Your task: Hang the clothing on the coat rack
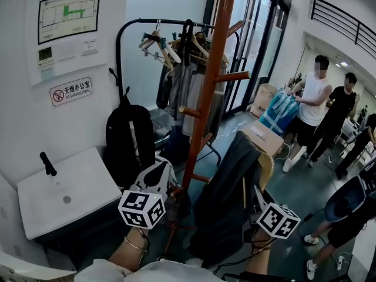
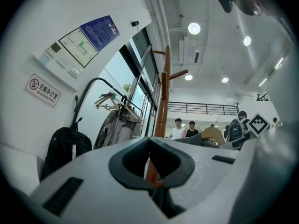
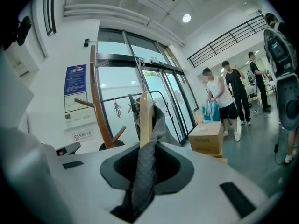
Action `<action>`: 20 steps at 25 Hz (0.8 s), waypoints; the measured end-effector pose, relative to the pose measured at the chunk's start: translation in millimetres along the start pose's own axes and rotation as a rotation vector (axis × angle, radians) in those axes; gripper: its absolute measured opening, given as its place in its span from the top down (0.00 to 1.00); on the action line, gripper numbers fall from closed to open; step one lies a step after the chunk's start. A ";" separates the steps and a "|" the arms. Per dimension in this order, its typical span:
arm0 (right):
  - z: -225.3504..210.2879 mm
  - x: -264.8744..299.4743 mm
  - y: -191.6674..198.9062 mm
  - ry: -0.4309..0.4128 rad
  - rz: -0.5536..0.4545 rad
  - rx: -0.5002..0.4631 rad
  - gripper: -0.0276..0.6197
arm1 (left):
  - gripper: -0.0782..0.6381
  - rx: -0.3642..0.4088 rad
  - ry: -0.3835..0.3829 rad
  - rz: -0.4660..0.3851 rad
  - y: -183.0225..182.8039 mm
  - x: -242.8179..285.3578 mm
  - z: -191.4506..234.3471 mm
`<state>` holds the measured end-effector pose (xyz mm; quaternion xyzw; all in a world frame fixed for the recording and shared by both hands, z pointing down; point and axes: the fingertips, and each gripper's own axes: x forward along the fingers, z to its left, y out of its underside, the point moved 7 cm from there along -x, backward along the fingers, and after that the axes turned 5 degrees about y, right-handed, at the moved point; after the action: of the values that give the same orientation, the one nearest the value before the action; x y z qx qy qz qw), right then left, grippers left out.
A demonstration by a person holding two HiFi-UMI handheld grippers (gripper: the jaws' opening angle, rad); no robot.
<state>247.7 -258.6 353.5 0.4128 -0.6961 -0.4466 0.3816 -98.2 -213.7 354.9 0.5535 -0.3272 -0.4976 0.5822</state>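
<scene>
Where it hangs between my hands, just beside the orange coat rack [image 1: 216,46] and on none of its pegs, the grey clothing [image 1: 226,198], draped on a wooden hanger [image 3: 145,115], is pinched by my right hand-held gripper [image 3: 145,146], my left hand-held gripper [image 2: 150,141] pressed together on a dark fold.

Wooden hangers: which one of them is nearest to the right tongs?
The hanger inside the dark grey garment, just beyond the right tongs, which are shut on that cloth. The other hangers hang far off on the black rail.
</scene>
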 end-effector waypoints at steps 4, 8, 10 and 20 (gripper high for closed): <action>8.0 22.3 -10.0 -0.001 -0.012 -0.015 0.83 | 0.88 -0.011 -0.003 -0.009 0.5 15.1 19.6; 12.9 45.1 -13.8 0.004 -0.017 -0.022 0.83 | 0.88 -0.027 -0.017 -0.017 1.9 29.2 42.5; 13.1 55.1 -14.8 0.007 -0.014 -0.026 0.83 | 0.88 -0.034 -0.020 -0.016 3.8 36.3 51.2; 13.6 86.2 -6.4 0.004 0.009 -0.037 0.83 | 0.88 -0.080 -0.026 0.023 30.0 59.8 76.7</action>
<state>205.3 -335.0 357.3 0.4033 -0.6888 -0.4568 0.3928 -145.8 -297.7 387.2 0.5196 -0.3208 -0.5109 0.6051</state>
